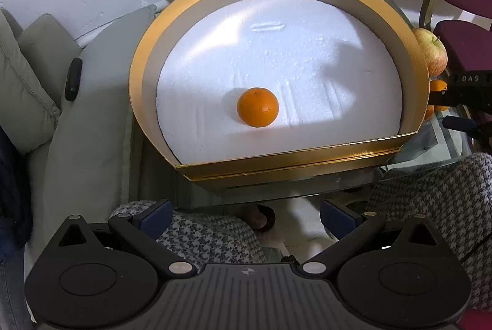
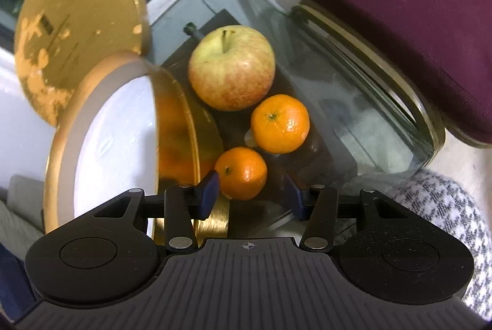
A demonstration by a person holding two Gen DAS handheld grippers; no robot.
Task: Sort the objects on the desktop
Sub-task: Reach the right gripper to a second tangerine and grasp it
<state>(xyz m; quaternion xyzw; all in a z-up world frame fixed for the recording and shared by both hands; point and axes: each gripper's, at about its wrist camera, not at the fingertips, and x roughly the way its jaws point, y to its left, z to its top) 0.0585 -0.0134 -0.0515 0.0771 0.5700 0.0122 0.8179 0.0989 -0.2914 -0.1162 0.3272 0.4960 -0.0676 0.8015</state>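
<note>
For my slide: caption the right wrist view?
Right tool straddling the nearest mandarin beside an apple and gold box.

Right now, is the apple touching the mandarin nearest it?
Apart. The right wrist view shows a thin dark gap between the apple and the mandarin.

A glass tabletop (image 2: 353, 102) carries everything. On it, at the left of the right wrist frame, sits a gold half-round box (image 2: 181, 127); just right of it lie an apple (image 2: 231, 67) at centre and two mandarins (image 2: 280, 123) (image 2: 241, 173) below it, the lower one beside the box wall
</note>
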